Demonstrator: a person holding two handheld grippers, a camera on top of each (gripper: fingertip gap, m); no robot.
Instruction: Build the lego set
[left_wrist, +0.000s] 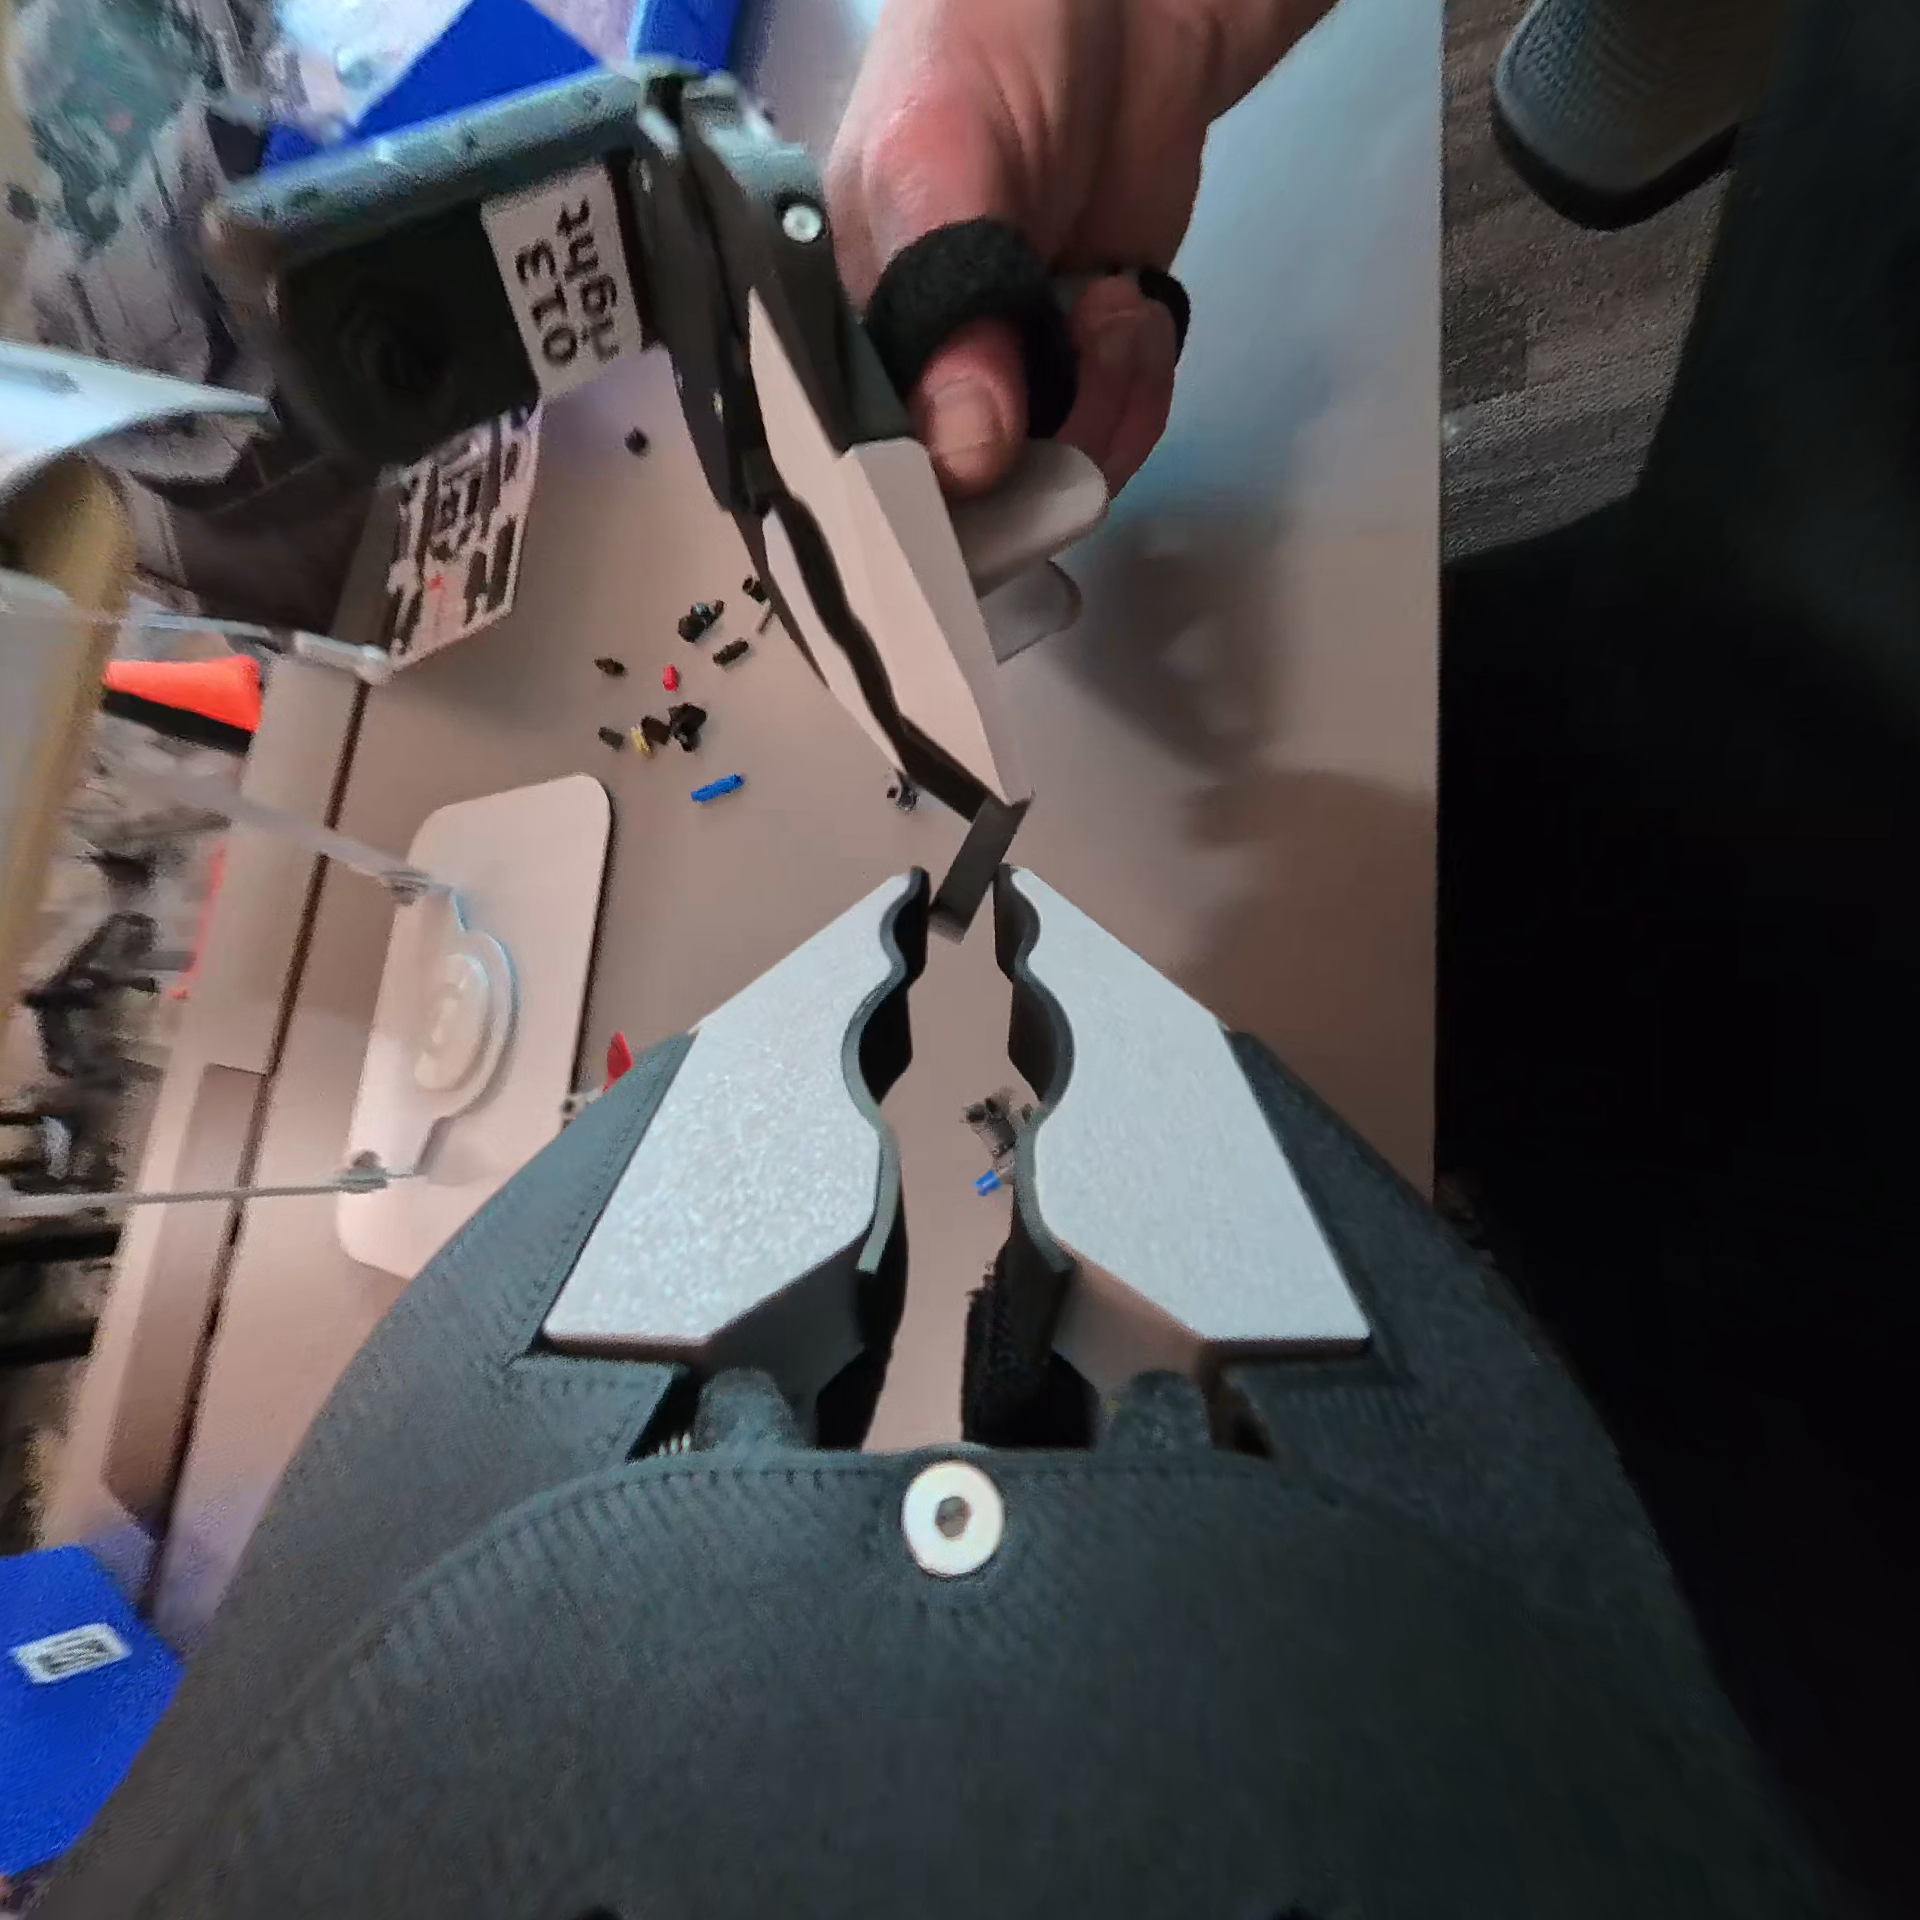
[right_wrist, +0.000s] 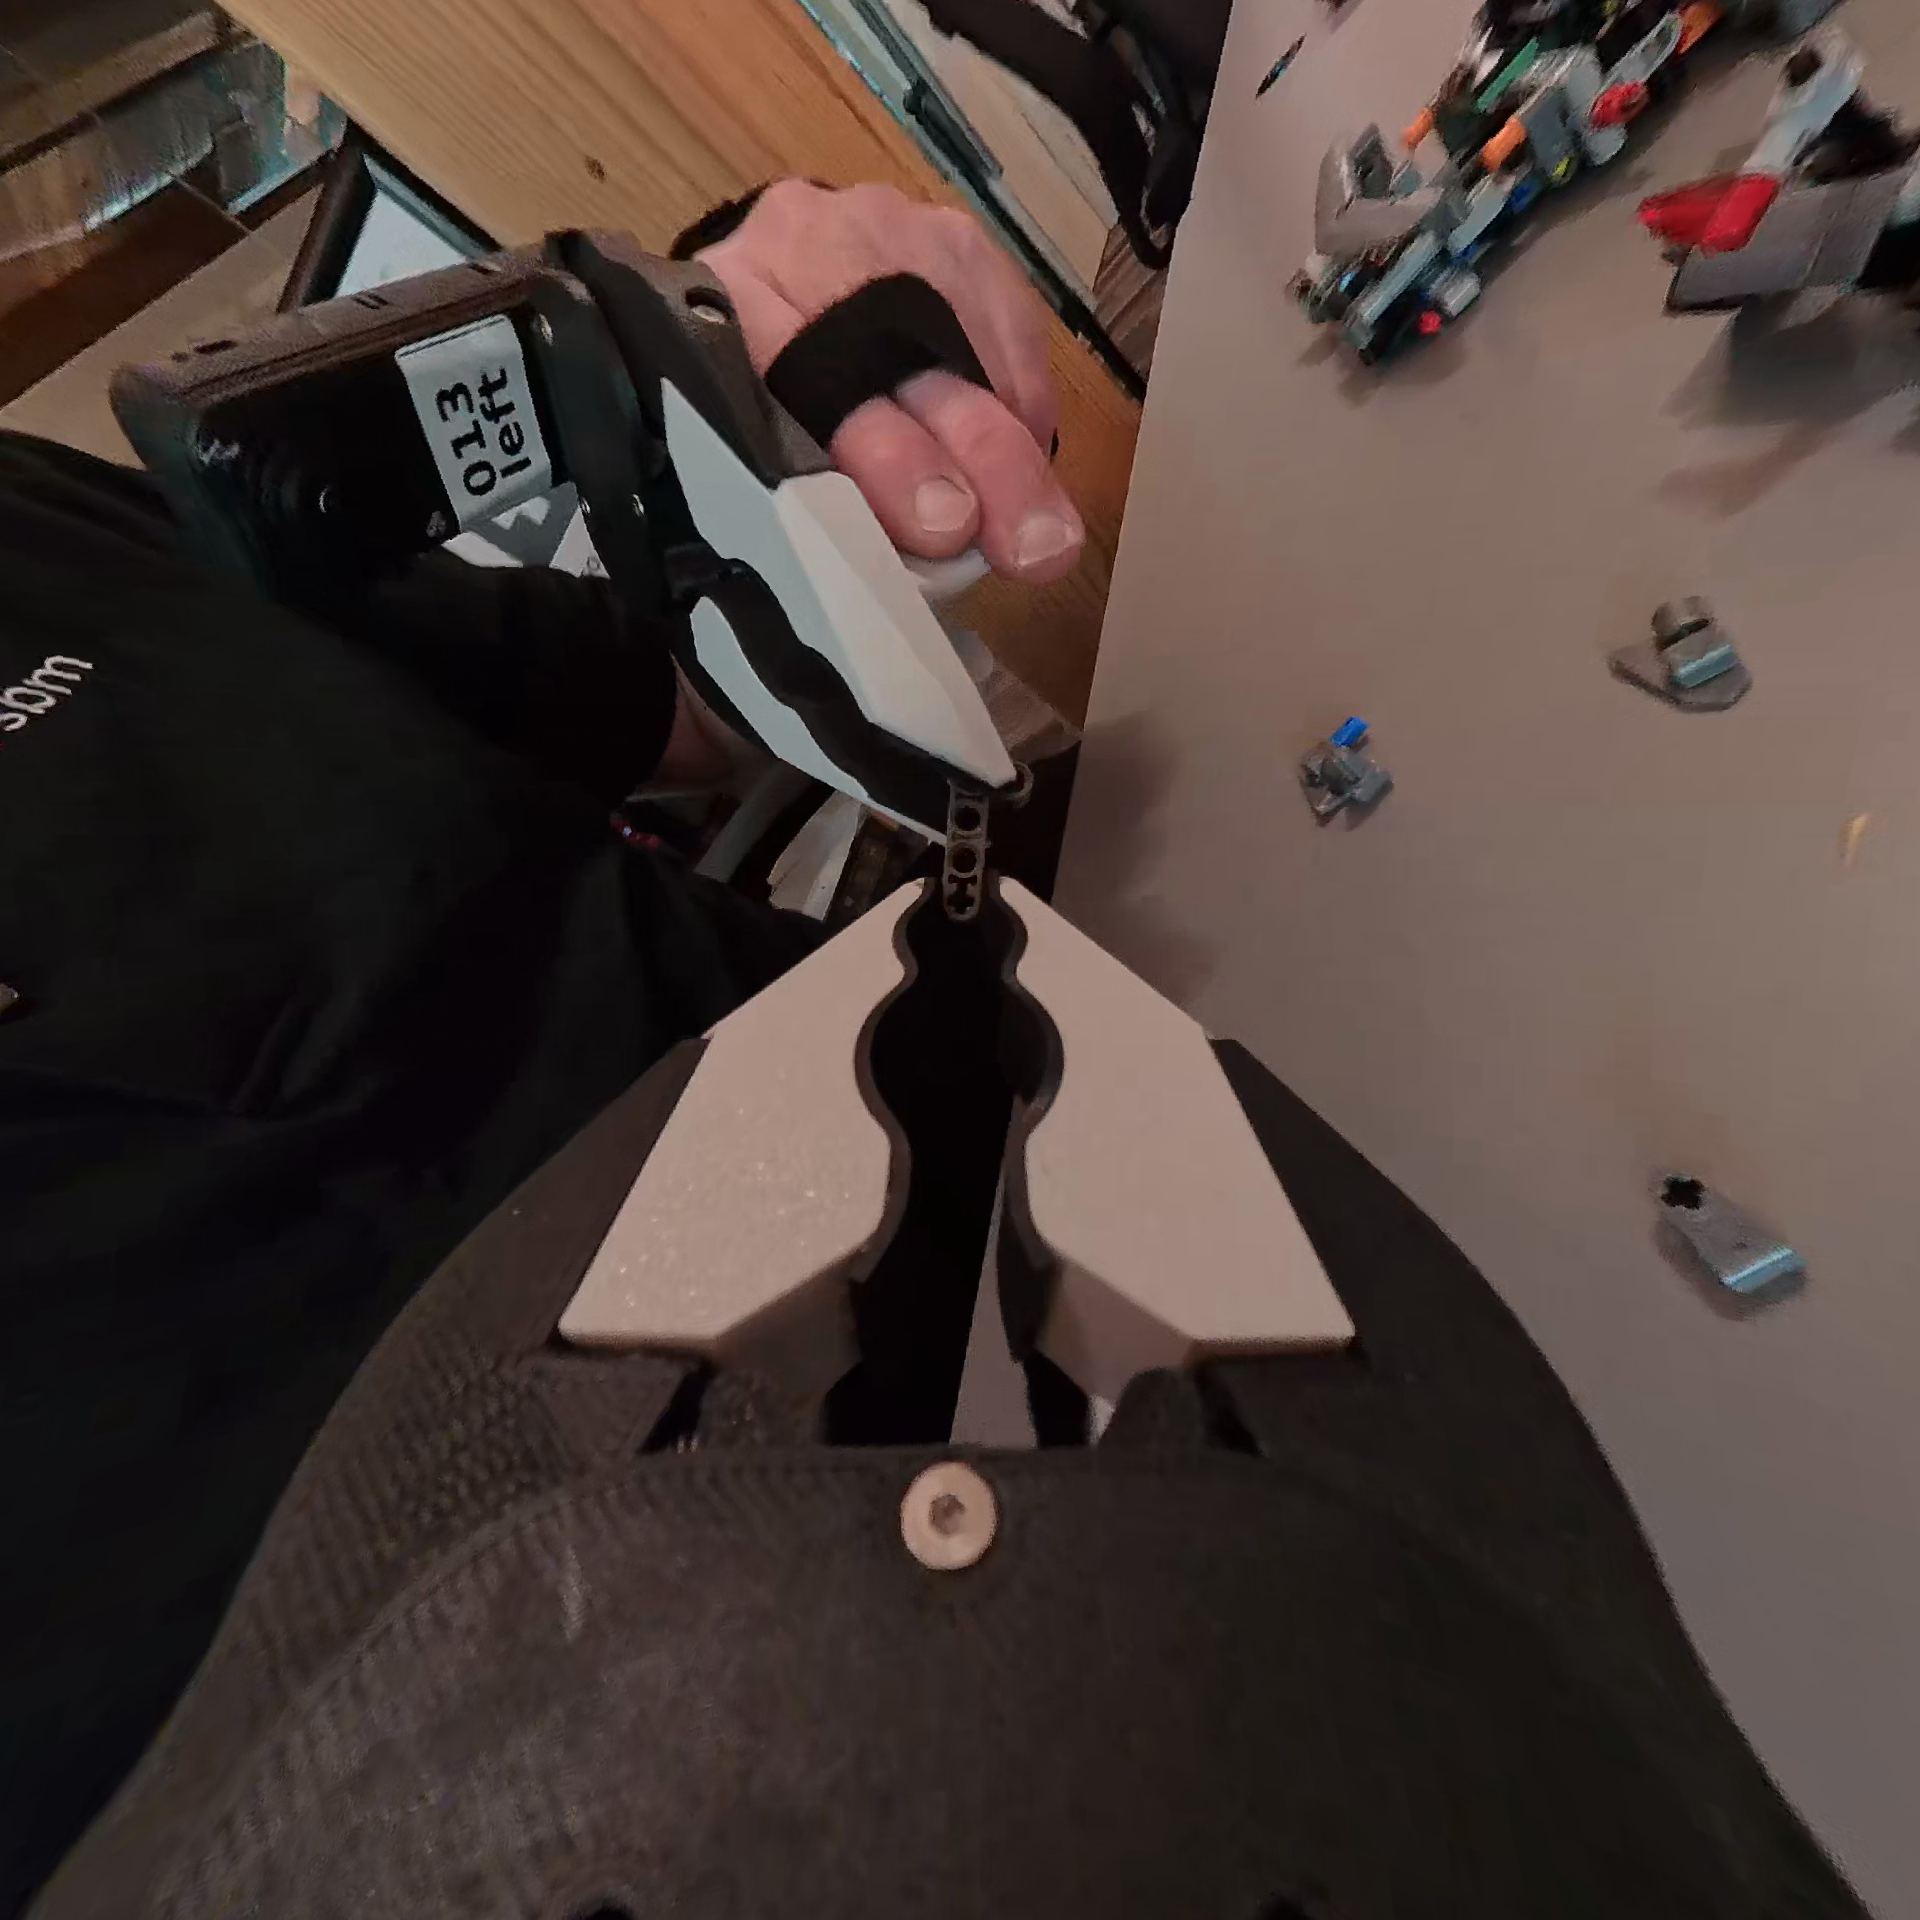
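A short dark grey Lego beam (right_wrist: 964, 854) with round holes is held in the air between both grippers, off the table's near edge. My right gripper (right_wrist: 961, 896) is shut on its lower end. My left gripper (right_wrist: 985, 792) comes in from the upper left and is shut on its other end. In the left wrist view the beam (left_wrist: 975, 857) shows edge-on. One end sits between the tips of my left gripper (left_wrist: 961, 902) and the other end under the tip of my right gripper (left_wrist: 995, 808). A hand holds each gripper.
A part-built grey Lego model (right_wrist: 1507, 197) with red, orange and blue parts lies at the far side of the beige table (right_wrist: 1455, 987). Three small grey subassemblies (right_wrist: 1342, 774) lie nearer. Small loose pins (left_wrist: 665, 722) and a blue pin (left_wrist: 717, 790) are scattered on the table. The tips of both grippers are at nearly the same place.
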